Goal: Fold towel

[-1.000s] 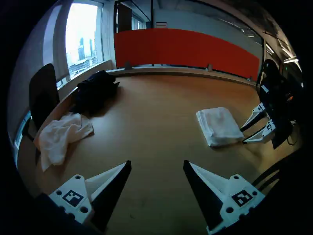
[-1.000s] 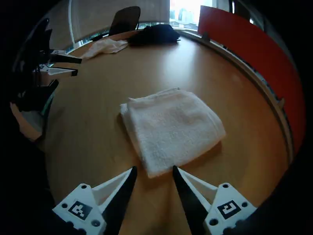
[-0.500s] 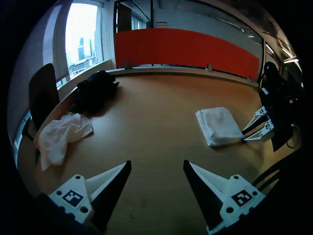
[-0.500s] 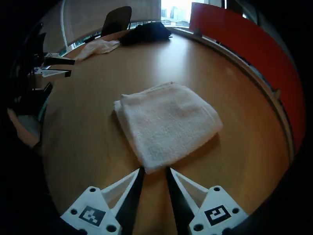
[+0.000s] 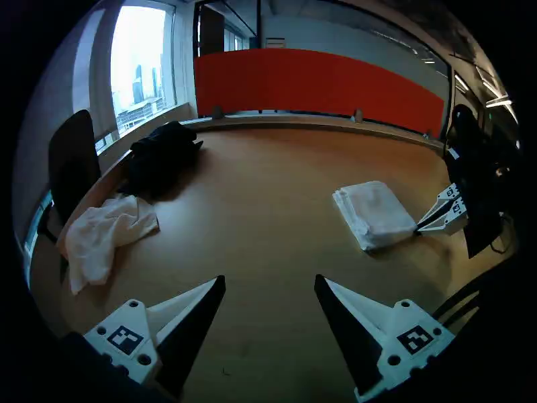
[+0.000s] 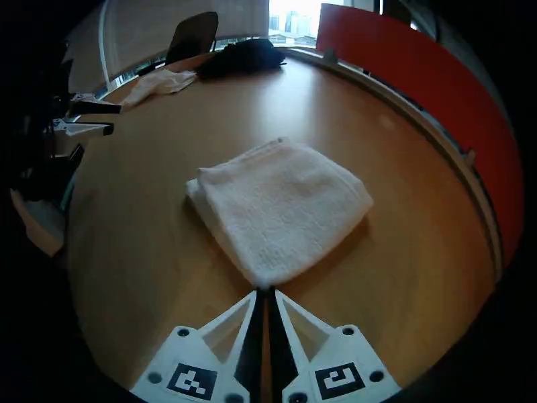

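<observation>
Left gripper view: we note the left gripper (image 5: 268, 292) low in front, its jaws spread wide and holding nothing. The folded white towel (image 5: 374, 215) lies flat on the wooden surface (image 5: 268, 195), off to the right. The right gripper (image 5: 419, 228) meets the towel's outer corner, its jaws close together. A crumpled white cloth (image 5: 104, 235) and a dark bundle (image 5: 161, 158) lie well apart from the towel at the left, near a chair (image 5: 70, 168).

Right gripper view: we find the right gripper (image 6: 266, 295) with jaws nearly together, a thin slit between them, tips at the near corner of the towel (image 6: 282, 205). Whether cloth is pinched we cannot tell. The left gripper (image 6: 115, 117) hangs open at far left.
</observation>
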{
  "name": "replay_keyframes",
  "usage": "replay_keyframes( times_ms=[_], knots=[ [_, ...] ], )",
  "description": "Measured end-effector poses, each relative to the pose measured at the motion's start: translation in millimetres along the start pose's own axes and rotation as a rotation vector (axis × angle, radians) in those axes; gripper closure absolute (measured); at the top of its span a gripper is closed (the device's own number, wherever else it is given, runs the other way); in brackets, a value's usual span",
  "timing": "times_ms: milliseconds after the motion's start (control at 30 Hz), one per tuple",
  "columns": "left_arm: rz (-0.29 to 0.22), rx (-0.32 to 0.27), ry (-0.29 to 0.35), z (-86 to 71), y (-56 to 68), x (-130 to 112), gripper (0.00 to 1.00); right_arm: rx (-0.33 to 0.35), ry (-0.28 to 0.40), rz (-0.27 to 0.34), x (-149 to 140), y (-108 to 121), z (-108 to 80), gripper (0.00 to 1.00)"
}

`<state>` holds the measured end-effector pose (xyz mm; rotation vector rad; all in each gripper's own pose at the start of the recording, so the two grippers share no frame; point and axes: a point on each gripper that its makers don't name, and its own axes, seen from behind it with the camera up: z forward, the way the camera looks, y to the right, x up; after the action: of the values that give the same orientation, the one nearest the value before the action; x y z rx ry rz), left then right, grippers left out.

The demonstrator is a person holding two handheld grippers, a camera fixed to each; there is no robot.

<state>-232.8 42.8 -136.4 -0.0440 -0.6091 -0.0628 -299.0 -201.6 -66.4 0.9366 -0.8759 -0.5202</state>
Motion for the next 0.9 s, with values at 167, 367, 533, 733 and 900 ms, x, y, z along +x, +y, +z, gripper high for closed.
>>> replay_keyframes(
  times_ms=[167,367,533,733,900],
  knots=[
    [-0.001,-0.003,0.001,0.8,1.3,0.9,0.01,-0.010,0.024,-0.001,9.3,1.5,-5.8,0.97],
    [0.007,-0.006,0.004,2.1,1.4,3.0,0.01,-0.016,0.064,0.001,32.4,1.9,-19.5,0.97],
    [0.008,-0.011,0.008,3.7,2.0,8.3,0.01,-0.030,0.120,-0.009,63.4,7.9,-35.1,0.97],
    [0.000,-0.010,0.021,6.2,0.8,16.1,0.01,-0.048,0.179,-0.026,97.9,15.8,-53.4,0.97],
    [-0.007,-0.011,0.033,8.2,1.7,19.9,0.01,-0.056,0.220,-0.028,121.6,21.3,-68.5,0.97]
  ],
)
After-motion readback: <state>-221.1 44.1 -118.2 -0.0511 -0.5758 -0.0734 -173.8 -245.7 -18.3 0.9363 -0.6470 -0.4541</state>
